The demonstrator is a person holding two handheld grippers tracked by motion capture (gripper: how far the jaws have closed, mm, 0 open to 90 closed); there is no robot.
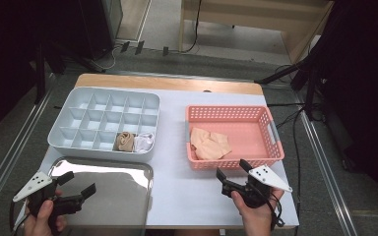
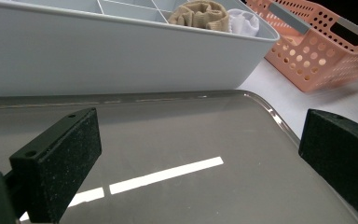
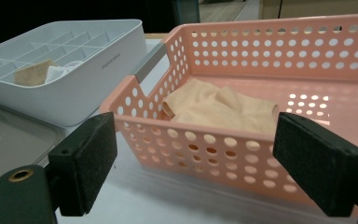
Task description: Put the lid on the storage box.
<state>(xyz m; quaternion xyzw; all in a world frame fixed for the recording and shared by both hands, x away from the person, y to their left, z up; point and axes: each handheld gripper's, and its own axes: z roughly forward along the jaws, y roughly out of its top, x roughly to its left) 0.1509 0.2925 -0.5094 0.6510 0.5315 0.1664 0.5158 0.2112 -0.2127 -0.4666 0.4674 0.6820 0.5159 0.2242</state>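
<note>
Right gripper, jaws wide apart and empty, faces the pink basket; beige cloth lies just beyond its near wall. Left gripper, likewise spread and empty, hangs farther off.

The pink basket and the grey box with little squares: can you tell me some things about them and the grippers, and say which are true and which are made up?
1. The pink basket holds a peach-coloured cloth. True.
2. The right gripper is squeezing the cloth. False: it is open, on the near side of the basket, holding nothing.
3. The grey divided box has two rolled items in its front row, one tan and one white. True.
4. The left gripper is over the pink basket. False: it is open over the shiny metal tray.
5. The metal tray is piled with socks. False: nothing lies on it.
</note>
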